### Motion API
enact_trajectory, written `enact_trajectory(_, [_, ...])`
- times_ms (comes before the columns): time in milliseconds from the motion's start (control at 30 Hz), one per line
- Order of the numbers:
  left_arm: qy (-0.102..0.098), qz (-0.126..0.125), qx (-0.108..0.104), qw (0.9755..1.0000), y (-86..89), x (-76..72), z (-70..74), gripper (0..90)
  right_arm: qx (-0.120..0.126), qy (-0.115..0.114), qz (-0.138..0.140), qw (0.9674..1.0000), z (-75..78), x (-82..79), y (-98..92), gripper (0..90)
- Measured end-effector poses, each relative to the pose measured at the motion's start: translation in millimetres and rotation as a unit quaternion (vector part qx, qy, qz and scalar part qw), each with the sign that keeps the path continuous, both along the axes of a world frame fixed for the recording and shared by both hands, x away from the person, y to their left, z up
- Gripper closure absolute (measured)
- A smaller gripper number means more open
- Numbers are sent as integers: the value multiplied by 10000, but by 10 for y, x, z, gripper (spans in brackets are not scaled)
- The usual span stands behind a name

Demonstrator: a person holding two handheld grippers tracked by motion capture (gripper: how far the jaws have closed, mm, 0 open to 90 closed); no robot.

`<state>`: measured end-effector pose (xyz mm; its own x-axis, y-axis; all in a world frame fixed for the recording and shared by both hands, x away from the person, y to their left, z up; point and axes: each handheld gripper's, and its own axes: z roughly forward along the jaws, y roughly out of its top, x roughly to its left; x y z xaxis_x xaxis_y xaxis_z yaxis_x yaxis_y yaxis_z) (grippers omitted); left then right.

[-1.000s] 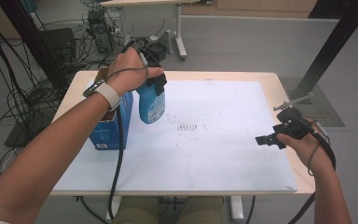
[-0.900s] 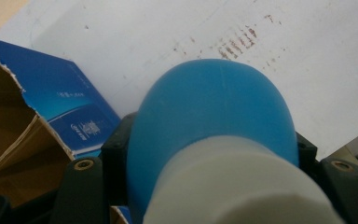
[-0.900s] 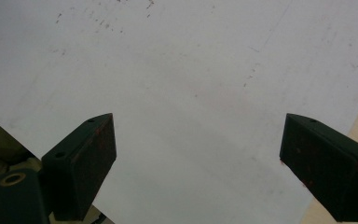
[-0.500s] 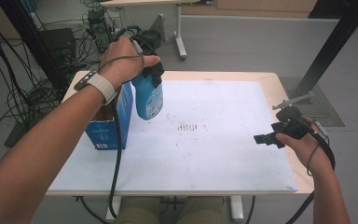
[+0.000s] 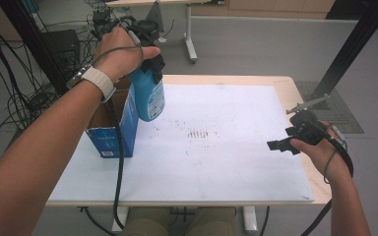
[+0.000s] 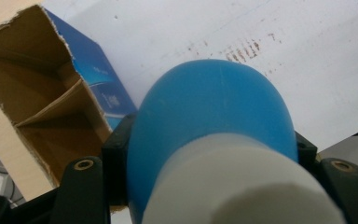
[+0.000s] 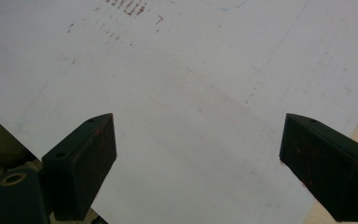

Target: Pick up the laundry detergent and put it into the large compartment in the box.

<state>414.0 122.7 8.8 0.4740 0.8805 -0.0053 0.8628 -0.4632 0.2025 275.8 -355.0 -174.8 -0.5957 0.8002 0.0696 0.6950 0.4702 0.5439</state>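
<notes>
A blue plastic bottle [image 5: 149, 96] with a white cap end [image 6: 242, 186] hangs in the air above the table's left side, beside an open blue cardboard box [image 5: 114, 129]. My left gripper [image 5: 153, 66] is shut on the bottle's upper part, its black jaws pressed to both sides of the blue body [image 6: 214, 107]. The box shows its brown inside with a divider [image 6: 51, 109] down and left of the bottle. My right gripper [image 5: 281, 144] hovers over the table's right edge, open, with nothing between its wide-spread fingers [image 7: 81, 158].
A white sheet [image 5: 216, 147] covers the wooden table, with faint brown marks [image 5: 199, 133] near its middle. Cables and a dark stand crowd the floor at the far left. A black post stands beyond the right corner.
My left hand has lifted the blue bottle higher, up and slightly away beside the box. The right hand has stayed in place.
</notes>
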Motion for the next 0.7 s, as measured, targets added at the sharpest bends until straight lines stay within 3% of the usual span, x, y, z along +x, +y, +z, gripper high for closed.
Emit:
enact_trajectory(233, [-45, 278, -118, 9995, 115, -37, 109, 384, 6, 16, 25, 10000, -22, 28, 6, 107])
enact_trajectory(367, [-47, 372, -56, 9993, 151, -43, 175, 383, 11, 5, 44, 10000, -24, 44, 13, 107])
enact_trajectory(700, [-45, 720, -147, 9973, 364, -50, 315, 383, 32, -27, 109, 9999, -17, 87, 22, 107])
